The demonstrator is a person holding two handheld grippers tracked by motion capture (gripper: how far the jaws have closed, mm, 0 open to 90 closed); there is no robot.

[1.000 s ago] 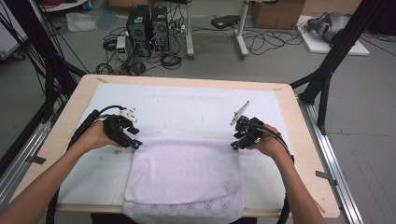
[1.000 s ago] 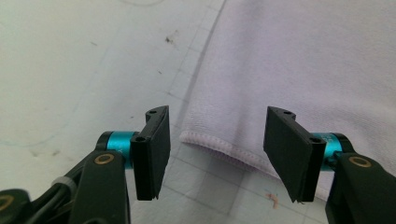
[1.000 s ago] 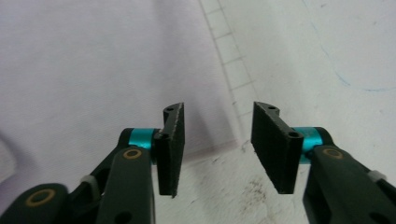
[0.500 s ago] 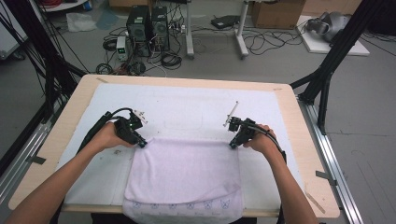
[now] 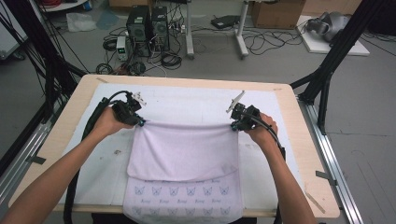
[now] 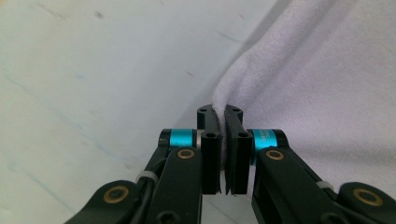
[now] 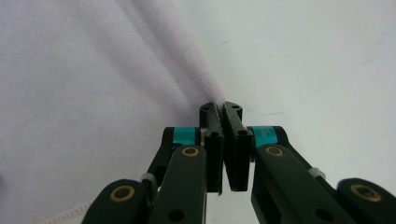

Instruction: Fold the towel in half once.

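Towel (image 5: 184,154) on tabletop (image 5: 196,100), far edge lifted. Left gripper (image 5: 139,122) & right gripper (image 5: 234,126) each pinch a far corner. Soft, light, floppy cloth; probably best gripped at corners w/ edge taut.

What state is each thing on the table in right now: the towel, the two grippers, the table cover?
Pale lilac terry towel: far edge lifted off the table and stretched between the grippers, near end with butterfly print hanging over the table's front edge.
Left gripper: jaws shut on the towel's far left corner.
Right gripper: jaws shut on the towel's far right corner.
White table cover: flat, marked with small stains.
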